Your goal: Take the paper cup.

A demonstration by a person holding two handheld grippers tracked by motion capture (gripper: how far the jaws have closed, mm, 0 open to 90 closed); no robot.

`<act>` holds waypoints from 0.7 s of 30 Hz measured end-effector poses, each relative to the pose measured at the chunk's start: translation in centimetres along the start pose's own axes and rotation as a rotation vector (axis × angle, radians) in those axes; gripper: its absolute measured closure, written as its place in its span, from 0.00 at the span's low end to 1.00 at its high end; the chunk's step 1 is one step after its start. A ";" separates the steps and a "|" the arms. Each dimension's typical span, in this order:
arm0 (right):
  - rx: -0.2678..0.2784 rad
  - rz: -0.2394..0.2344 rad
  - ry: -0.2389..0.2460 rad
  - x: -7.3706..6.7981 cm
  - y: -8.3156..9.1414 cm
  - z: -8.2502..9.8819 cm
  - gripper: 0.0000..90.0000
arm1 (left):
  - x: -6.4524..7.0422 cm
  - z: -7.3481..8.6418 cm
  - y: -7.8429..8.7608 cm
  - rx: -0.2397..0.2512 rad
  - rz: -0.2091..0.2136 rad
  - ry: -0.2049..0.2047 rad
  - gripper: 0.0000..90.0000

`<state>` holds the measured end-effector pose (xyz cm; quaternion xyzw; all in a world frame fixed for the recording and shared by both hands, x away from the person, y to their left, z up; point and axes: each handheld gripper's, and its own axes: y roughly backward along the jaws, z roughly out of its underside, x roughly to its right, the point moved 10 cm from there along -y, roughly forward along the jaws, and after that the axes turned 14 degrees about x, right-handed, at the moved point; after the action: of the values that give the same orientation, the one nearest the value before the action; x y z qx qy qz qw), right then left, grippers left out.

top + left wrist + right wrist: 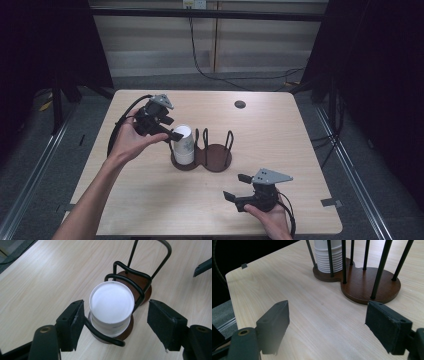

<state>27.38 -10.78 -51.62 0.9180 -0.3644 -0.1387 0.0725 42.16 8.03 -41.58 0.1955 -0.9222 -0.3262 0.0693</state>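
Left gripper fingers apart; right gripper fingers apart.

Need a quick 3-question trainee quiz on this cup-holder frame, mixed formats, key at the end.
1. True or false: the left tool grips the cup stack.
2. Which bay of the wire holder carries cups: A) nearer the left tool, B) nearer the right tool?
3. What lies between the right tool's pads?

Key: 1 false, pads flank it without touching. 2 A. 3 Bare table.

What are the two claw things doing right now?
Left gripper: open around the white cup stack, pads not touching.
Right gripper: open, holding nothing.
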 end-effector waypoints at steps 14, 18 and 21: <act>-0.009 0.000 -0.028 0.2 0.1 0.1 0.15 | 0.0 0.1 -2.6 -0.099 -0.009 -0.018 0.35; -0.027 -0.005 -0.007 0.0 0.0 0.3 0.15 | 0.1 0.3 -2.8 -0.137 -0.005 -0.027 0.34; -0.031 -0.010 -0.005 -0.2 -0.1 0.4 0.16 | 0.1 0.4 -3.2 -0.157 -0.020 -0.021 0.34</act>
<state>27.19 -10.63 -52.02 0.9183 -0.3577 -0.1469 0.0851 42.93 5.93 -43.94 0.1951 -0.8925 -0.4003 0.0714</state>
